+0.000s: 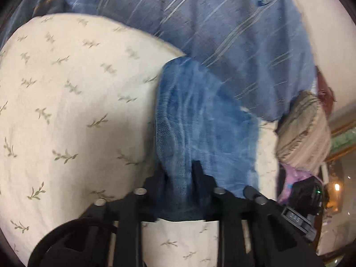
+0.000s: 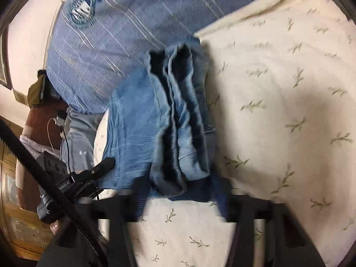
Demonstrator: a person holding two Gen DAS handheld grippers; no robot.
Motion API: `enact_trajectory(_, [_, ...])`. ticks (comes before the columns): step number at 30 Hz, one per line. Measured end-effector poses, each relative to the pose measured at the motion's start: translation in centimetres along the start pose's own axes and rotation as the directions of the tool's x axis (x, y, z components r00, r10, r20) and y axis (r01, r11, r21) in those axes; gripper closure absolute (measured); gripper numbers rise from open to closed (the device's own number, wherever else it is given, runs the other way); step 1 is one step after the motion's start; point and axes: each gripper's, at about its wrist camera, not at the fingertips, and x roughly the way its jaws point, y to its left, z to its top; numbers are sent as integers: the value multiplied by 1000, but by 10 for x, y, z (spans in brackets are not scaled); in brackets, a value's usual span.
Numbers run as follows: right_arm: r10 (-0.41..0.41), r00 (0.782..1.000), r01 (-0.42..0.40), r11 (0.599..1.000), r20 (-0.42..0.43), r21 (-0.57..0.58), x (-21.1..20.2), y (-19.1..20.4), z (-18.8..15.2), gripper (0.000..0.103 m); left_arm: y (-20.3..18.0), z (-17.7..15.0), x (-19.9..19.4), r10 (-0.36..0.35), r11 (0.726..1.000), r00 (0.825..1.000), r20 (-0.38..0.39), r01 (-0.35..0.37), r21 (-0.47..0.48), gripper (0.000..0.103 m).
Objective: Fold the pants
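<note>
Denim blue jeans point(image 2: 160, 120) lie bunched at the centre of both our views on the cream leaf-print bed sheet point(image 1: 66, 111), their far end against a blue plaid pillow point(image 2: 124, 33) in the upper frame. Our left gripper point(image 1: 178, 173) has its jaws pinched on the near denim edge; our right gripper point(image 2: 184, 191) likewise clamps the folded layers.

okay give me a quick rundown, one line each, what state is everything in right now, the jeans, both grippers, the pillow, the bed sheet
jeans: bunched into a long folded bundle, lying on the sheet, held at the near end.
left gripper: shut on the jeans.
right gripper: shut on the jeans, blurred.
blue pillow: lying at the far end of the jeans, which reach its edge.
bed sheet: spread out, slightly wrinkled.
</note>
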Motion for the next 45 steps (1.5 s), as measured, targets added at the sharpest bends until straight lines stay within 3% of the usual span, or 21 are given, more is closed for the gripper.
enact_trajectory(2, [31,1000,-30,999,6,-13,-6,2,1,70,0,0,0,9,1000,1000,9,-9,11,84])
enact_trajectory(4, [-7,1000,6,999,-4,-41,0,4,0,67,4,0,8,53,999,999,-9,-53,13,77])
enact_trajectory(6, [-57,998,55,996,-28,-66,10,4,-1,51,7,0,9,71,997,997,-15,-70,11,66])
enact_trajectory(10, [-96,995,100,986,43,-133,-11,19,-5,36,1,-7,-12,92,994,995,29,-93,49,53])
enact_trajectory(11, [-117,990,127,979,74,-162,-20,25,-8,27,-1,-14,-22,120,990,991,54,-123,67,52])
enact_trajectory(12, [-135,985,154,970,110,-190,-29,30,-14,25,-2,-21,-30,149,985,986,78,-155,81,50])
enact_trajectory(16, [-211,970,236,933,119,-271,-33,38,-44,25,-13,-62,-40,296,936,947,128,-314,161,50])
enact_trajectory(19, [-352,931,364,868,98,-339,-7,45,-56,34,-24,-75,-25,346,908,931,120,-364,210,52])
enact_trajectory(21, [-377,922,383,855,89,-349,6,45,-55,42,-26,-74,-15,365,900,924,116,-382,208,56])
enact_trajectory(23, [-375,924,376,864,71,-334,16,42,-52,51,-22,-70,-9,357,916,927,118,-372,150,63])
enact_trajectory(26, [-375,918,396,860,130,-320,14,46,-47,51,-21,-66,-9,295,944,946,137,-311,112,64])
enact_trajectory(29, [-337,930,367,883,149,-294,7,43,-41,51,-23,-67,-17,243,958,953,180,-265,108,64])
enact_trajectory(31, [-330,934,357,891,139,-281,7,40,-41,52,-24,-67,-11,268,949,946,183,-292,119,66])
enact_trajectory(33, [-338,935,356,895,110,-271,13,36,-41,64,-20,-66,2,314,936,936,157,-333,116,81])
enact_trajectory(41, [-304,945,324,914,117,-244,16,31,-40,66,-21,-62,15,341,926,925,170,-361,109,77])
enact_trajectory(43, [-307,945,326,914,114,-242,18,28,-38,71,-18,-60,16,348,923,921,176,-369,106,90])
enact_trajectory(45, [-322,939,343,906,124,-247,18,28,-37,87,-24,-61,13,347,917,920,181,-373,140,95])
